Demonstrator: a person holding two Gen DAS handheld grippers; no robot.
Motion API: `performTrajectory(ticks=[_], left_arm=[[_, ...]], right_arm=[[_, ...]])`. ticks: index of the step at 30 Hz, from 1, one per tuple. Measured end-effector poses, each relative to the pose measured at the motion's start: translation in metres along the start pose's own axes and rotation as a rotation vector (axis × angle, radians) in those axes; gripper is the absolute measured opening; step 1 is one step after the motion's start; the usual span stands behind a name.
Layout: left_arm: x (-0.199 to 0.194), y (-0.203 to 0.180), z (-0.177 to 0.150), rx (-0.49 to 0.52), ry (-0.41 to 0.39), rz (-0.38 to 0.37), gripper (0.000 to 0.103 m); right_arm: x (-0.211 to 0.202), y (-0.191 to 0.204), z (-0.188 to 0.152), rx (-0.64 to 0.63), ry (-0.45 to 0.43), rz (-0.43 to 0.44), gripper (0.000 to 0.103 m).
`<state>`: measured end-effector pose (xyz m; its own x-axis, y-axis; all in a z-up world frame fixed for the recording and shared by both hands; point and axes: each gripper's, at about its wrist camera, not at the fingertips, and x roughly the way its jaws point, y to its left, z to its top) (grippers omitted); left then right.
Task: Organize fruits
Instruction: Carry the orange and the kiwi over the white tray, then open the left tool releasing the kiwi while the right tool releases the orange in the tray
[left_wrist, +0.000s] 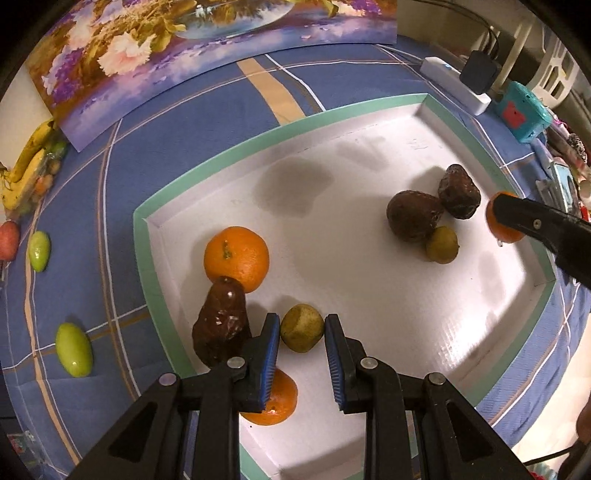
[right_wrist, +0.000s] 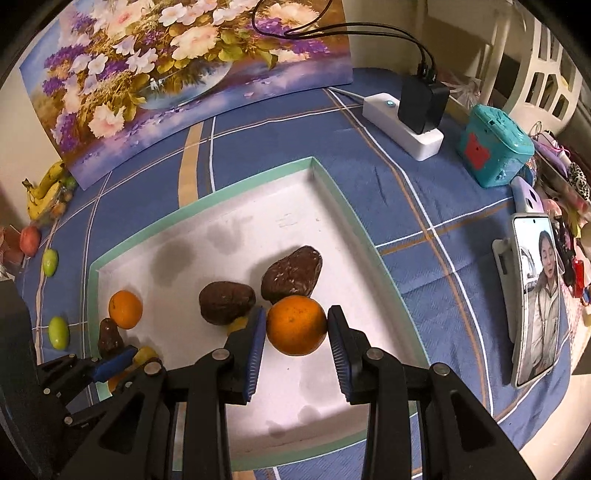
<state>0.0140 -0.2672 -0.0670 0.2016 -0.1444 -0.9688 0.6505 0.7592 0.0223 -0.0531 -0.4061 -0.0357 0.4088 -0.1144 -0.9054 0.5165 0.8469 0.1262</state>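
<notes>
A white tray with a teal rim (left_wrist: 173, 192) lies on the blue checked cloth. My left gripper (left_wrist: 302, 324) points down into its near left part, shut on a small yellow-green fruit (left_wrist: 301, 332). Beside it are a brown pear-shaped fruit (left_wrist: 221, 328), an orange (left_wrist: 236, 258), and another orange (left_wrist: 280, 400) partly under the left finger. My right gripper (right_wrist: 296, 314) is shut on an orange (right_wrist: 296, 326) over the tray. Two brown fruits (right_wrist: 227, 302) (right_wrist: 291, 273) lie just beyond it, and a small yellow fruit (right_wrist: 238, 324) peeks from behind the left finger.
Outside the tray on the left lie two green fruits (left_wrist: 74, 349) (left_wrist: 39, 251), a red fruit (left_wrist: 8, 240) and bananas (left_wrist: 26, 173). A flower painting (right_wrist: 166, 74) leans at the back. A power strip (right_wrist: 402, 125), a teal box (right_wrist: 493, 147) and a phone (right_wrist: 535, 299) are on the right.
</notes>
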Motion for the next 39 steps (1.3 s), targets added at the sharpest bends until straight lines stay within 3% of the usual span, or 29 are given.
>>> performTrajectory(ticks=[30, 35, 39], left_arm=[[-0.004, 0.002, -0.004, -0.001, -0.012, -0.034, 0.027], [-0.006, 0.004, -0.003, 0.0, -0.018, -0.049, 0.029], [-0.013, 0.006, -0.003, -0.006, -0.032, -0.057, 0.036]], right_arm=[[0.026, -0.009, -0.006, -0.032, 0.079, -0.087, 0.036], [0.025, -0.006, -0.006, -0.041, 0.079, -0.088, 0.036], [0.018, -0.005, -0.004, -0.047, 0.054, -0.095, 0.038]])
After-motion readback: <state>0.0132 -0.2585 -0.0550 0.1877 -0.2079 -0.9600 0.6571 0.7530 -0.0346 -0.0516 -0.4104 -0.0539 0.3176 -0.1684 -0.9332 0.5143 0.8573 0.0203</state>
